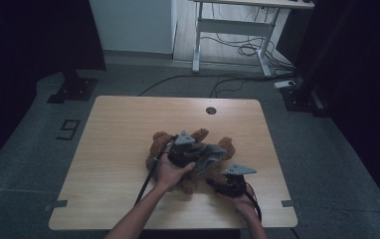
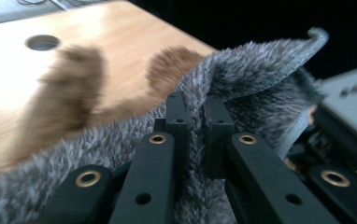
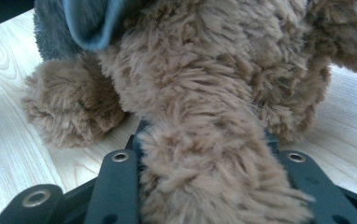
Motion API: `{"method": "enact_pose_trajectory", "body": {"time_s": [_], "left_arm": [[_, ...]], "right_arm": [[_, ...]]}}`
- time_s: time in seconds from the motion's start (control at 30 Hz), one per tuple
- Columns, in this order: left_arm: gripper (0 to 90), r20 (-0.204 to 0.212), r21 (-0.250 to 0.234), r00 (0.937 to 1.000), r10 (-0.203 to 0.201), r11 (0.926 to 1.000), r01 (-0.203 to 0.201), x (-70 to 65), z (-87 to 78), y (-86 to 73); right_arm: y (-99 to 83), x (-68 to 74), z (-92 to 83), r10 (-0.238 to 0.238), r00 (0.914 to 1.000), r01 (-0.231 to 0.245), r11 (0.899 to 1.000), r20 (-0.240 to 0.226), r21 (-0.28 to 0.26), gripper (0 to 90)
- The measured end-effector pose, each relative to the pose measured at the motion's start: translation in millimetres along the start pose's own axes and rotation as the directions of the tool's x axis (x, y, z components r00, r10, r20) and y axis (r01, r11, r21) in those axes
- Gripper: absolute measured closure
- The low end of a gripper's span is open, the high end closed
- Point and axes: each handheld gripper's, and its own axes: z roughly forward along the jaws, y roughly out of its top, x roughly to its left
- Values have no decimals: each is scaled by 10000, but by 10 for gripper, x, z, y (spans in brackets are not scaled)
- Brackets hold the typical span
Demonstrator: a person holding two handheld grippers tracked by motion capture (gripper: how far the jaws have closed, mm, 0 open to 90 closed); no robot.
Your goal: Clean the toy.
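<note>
A brown teddy bear (image 1: 199,134) lies in the middle of the wooden table (image 1: 118,149), partly wrapped in a grey fuzzy garment (image 1: 212,155). My left gripper (image 1: 190,152) sits over the bear, shut on a fold of the grey garment (image 2: 256,70); in the left gripper view the jaws (image 2: 196,109) pinch the fleece, with brown fur (image 2: 69,88) beyond. My right gripper (image 1: 212,181) lies low at the bear's near right side, shut on a brown limb (image 3: 204,163) that runs between its jaws (image 3: 203,133). The garment's edge (image 3: 88,23) hangs above that limb.
A round cable hole (image 1: 211,110) sits near the table's far edge. Behind the table stand a white desk frame (image 1: 233,25), floor cables (image 1: 242,50) and black stand bases (image 1: 73,89). Bare wood stretches to the bear's left.
</note>
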Motion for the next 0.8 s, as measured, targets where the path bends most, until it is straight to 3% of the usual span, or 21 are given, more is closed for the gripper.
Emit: {"method": "enact_pose_trajectory", "body": {"time_s": [0.07, 0.13, 0.17, 0.2, 0.27, 0.37, 0.47, 0.6, 0.73, 0.8], "left_arm": [[826, 7, 178, 10000, 57, 9998, -58, -7, 80, -40], [827, -22, 112, 9994, -342, 9994, 343, 90, 55, -70], [828, -182, 38, 9984, -530, 9986, 531, 139, 9, -75], [829, -614, -7, 9971, -451, 9990, 451, 180, -52, -72], [834, -1455, -123, 9885, -422, 9991, 409, 287, -194, -61], [836, -2158, -405, 9724, -882, 9959, 814, 550, -468, -91], [836, -2394, -600, 9628, -1256, 9916, 1145, 718, -646, -149], [835, -2562, -512, 9485, -1861, 9825, 1790, 955, -860, -281], [836, -2995, -223, 9280, -2214, 9740, 2252, 1136, -908, -506], [837, -2928, -281, 9228, -2503, 9670, 2533, 1185, -900, -612]], "right_arm": [[-3, 0, -4, -30, 10000, 30, 10000, 27, 53, 586], [-12, -5, -3, -29, 10000, 29, 10000, 11, 88, 586], [-12, -6, -1, -15, 10000, 15, 10000, -20, 88, 587], [-10, 0, 0, -41, 10000, 41, 9999, 6, 102, 588], [-8, 3, 2, -83, 10000, 83, 9999, 19, 135, 589], [-13, -5, 0, -55, 10000, 56, 9998, -21, 173, 590], [-18, -10, -2, -6, 10000, 6, 9998, 9, 197, 591], [-29, -12, 3, 4, 10000, -5, 9996, 33, 274, 592], [-29, -3, 3, 21, 10000, -23, 9996, 69, 291, 592], [-27, 1, 8, 47, 10000, -49, 9996, 63, 282, 592]]}}
